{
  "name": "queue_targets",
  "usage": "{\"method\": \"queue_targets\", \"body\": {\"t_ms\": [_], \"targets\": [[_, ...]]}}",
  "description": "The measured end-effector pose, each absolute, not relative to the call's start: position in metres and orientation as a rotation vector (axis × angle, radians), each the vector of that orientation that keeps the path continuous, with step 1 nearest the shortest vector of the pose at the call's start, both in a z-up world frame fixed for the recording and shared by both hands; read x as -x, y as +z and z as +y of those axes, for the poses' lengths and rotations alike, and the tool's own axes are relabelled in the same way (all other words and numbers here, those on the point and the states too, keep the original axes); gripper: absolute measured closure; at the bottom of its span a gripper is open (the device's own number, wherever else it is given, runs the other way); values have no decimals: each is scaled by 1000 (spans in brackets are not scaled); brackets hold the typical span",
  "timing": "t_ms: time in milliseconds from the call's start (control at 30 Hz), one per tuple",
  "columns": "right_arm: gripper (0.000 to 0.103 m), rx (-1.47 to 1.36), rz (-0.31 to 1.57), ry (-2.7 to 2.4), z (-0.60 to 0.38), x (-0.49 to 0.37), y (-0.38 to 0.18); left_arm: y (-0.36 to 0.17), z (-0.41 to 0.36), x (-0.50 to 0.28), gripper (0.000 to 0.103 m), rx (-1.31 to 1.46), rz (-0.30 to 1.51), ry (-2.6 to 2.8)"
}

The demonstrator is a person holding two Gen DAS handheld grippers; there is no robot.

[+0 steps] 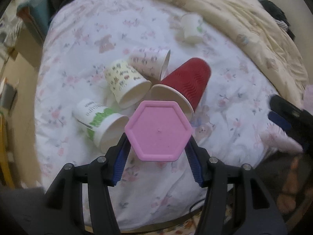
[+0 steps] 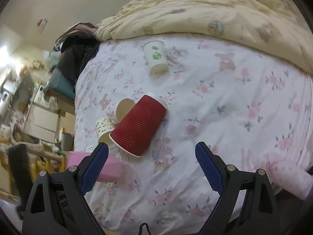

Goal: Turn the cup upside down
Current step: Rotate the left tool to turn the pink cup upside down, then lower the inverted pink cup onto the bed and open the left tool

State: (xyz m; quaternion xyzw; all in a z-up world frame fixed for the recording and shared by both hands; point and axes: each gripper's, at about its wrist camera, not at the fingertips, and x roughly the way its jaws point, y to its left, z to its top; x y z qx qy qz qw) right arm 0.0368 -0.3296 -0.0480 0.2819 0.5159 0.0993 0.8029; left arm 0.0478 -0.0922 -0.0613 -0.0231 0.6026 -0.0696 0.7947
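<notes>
In the left wrist view, your left hand-held gripper pinches a pink hexagonal cup between its blue pads; the cup's flat base faces the camera and fills the space between the pads. Below it lies a bed covered with a floral sheet. Four paper cups lie on their sides in a cluster just beyond the pink cup: a red ribbed cup to the right, a white cup with small prints behind it, a yellow patterned cup in the middle, and a white-and-green cup at near left. One further white cup lies on its side well apart at the far right, near a cream quilt. Your right hand-held gripper enters at the right edge

In the right wrist view, your right hand-held gripper is spread wide, with nothing between its blue pads, above the sheet. The red ribbed cup lies on its side just ahead, slightly left of centre, rim toward you. The pink hexagonal cup shows only in part, behind the left finger at near left. The lone white cup lies farther off, near the quilt
</notes>
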Motion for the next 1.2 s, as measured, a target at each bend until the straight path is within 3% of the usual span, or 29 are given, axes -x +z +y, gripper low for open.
{"method": "queue_targets", "body": {"t_ms": [533, 1133, 1167, 1200], "targets": [[10, -636, 1101, 250, -331, -34, -42, -102, -105, -64, 51, -14, 1345, -55], [10, -632, 1081, 218, -334, -33, -41, -102, -106, -62, 49, -42, 1336, -61], [10, -628, 1083, 218, -333, -34, -41, -100, -106, -62, 40, -49, 1334, -66], [10, -626, 1084, 219, -332, -34, -41, -99, -106, -62, 23, -51, 1330, -67]]}}
